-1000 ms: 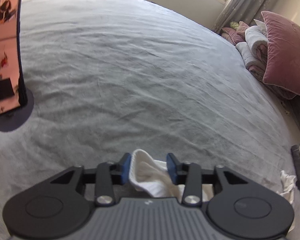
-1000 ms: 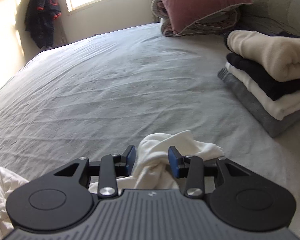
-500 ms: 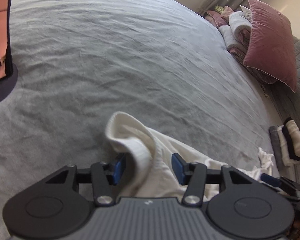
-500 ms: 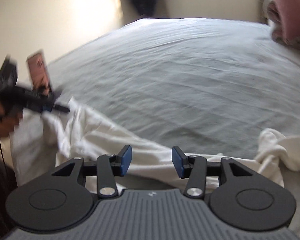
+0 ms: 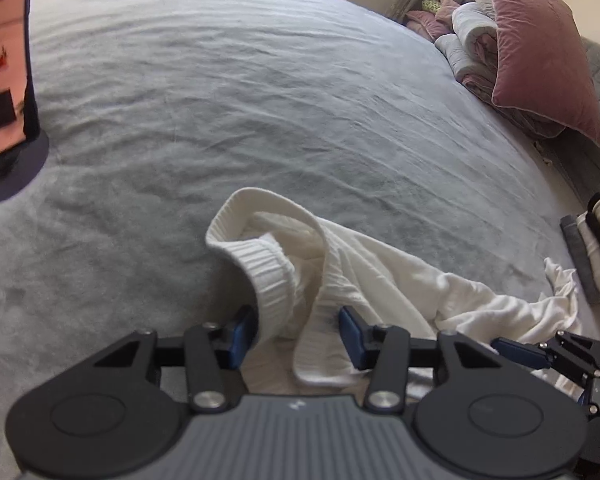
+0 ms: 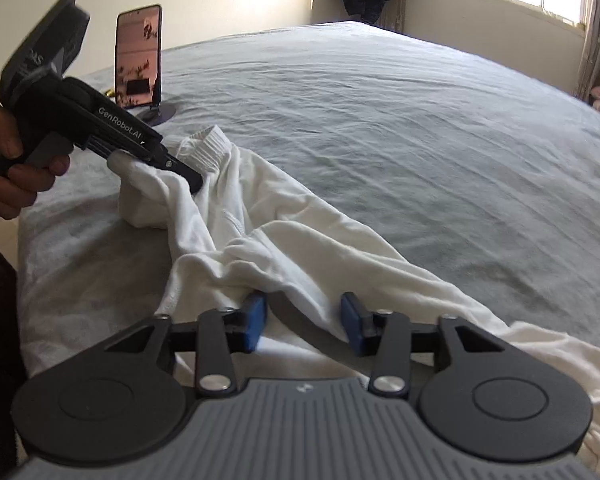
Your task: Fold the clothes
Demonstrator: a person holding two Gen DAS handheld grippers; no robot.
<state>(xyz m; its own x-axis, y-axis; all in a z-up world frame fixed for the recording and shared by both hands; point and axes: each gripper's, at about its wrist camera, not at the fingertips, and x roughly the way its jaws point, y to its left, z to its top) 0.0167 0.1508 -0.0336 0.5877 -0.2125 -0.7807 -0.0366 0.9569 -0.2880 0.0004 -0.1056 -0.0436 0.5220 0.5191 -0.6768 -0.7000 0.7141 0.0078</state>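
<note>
- White clothes [image 5: 380, 276] lie in a long bunch across the near side of the grey bed [image 5: 228, 92], with the ribbed cuff [image 5: 268, 268] at the left end.
- My left gripper [image 5: 298, 334] has the ribbed cuff between its blue fingers [image 5: 242, 332], and its jaws are closing on it now.
- A second ago only a small lump of white cloth poked up there; now the cuff and a long stretch of cloth lie out in front.
- My right gripper [image 6: 304, 322] has swung around. Before, it looked at the pile of folded clothes and the pink pillow; now it looks along the bed to my left hand [image 6: 8, 168] and the phone on its stand [image 6: 138, 54].
- Its jaws are closing too, with a fold of white cloth between them. I can't see the fingers pressing the cloth yet.
- From the left view, the pile of folded clothes [image 5: 596, 248] sits far right, near the pink pillow [image 5: 540, 60].
- I think this means the cloth has been pulled out long between my two grippers. That is a good start for a fold.
- It is still wrinkled and twisted, so I guess it needs to be spread flat first. No fold has been made yet.
</note>
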